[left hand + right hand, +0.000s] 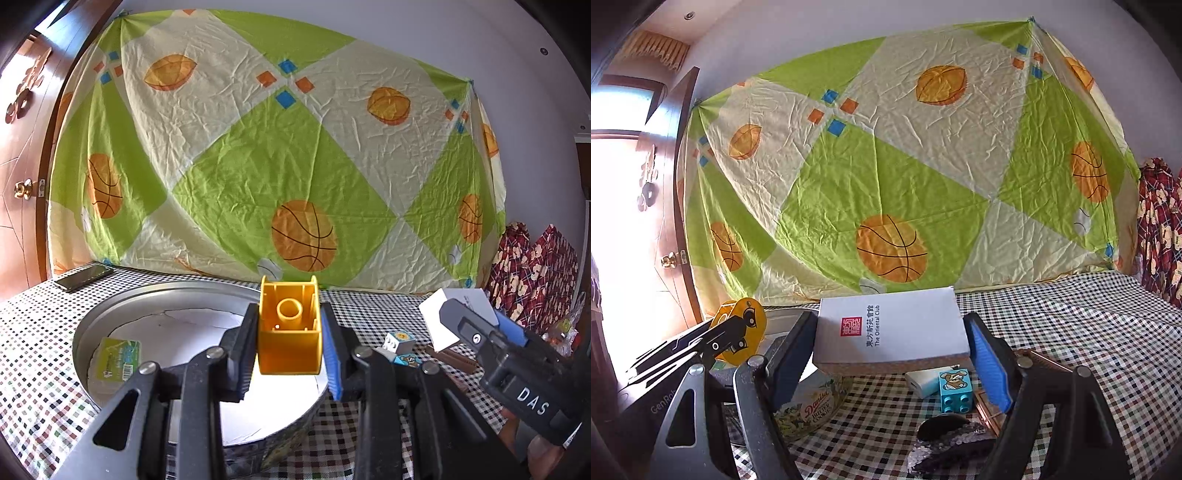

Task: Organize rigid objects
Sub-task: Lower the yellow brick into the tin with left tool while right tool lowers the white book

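My left gripper is shut on a yellow toy block, hollow side towards the camera, held above the round metal cookie tin. A green card pack lies inside the tin. My right gripper is shut on a white box with a red stamp and "The Oriental Club" print, held above the checkered table just right of the tin. That box and right gripper show at the right of the left wrist view. The yellow block shows at the left of the right wrist view.
On the checkered cloth lie a blue toy cube, a small white device, a dark sequined item and a brown piece. A phone lies far left. A basketball-print sheet hangs behind.
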A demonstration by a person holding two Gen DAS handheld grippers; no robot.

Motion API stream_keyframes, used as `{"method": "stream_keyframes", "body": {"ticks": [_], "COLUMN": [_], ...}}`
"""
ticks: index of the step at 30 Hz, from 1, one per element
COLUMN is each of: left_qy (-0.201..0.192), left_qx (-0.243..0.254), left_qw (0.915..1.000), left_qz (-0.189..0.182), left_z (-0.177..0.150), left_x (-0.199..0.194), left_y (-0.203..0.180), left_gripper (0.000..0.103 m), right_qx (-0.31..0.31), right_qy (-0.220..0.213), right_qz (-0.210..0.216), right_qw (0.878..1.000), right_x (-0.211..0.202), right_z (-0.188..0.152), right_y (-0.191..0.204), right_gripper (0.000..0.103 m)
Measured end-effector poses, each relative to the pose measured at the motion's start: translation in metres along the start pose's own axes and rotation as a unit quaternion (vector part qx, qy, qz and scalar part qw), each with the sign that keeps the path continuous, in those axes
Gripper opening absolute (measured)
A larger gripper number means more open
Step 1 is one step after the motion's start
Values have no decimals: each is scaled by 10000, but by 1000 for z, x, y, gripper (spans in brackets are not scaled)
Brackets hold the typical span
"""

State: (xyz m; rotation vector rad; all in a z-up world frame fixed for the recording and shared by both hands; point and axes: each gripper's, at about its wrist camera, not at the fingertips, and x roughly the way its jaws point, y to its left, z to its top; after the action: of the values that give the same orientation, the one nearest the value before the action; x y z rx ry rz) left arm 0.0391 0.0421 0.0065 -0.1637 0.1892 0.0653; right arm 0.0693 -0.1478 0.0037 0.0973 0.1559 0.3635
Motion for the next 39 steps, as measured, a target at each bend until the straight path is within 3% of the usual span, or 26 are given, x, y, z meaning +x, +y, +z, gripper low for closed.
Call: {"method": "stream_keyframes", "body": {"ticks": [39], "left_qy": [-81], "left_qx": [-300], "left_qw": [9986], "left_qz": [432], "left_z": [5], "left_x": [-7], "left_y": [51], "left_gripper": [31], "right_qx": [-316], "right_qy": [101], "right_qz": [497], "right_qw": [9982], "right_x": [16], "right_z": [-4], "right_y": [54], "right_gripper": [81]}}
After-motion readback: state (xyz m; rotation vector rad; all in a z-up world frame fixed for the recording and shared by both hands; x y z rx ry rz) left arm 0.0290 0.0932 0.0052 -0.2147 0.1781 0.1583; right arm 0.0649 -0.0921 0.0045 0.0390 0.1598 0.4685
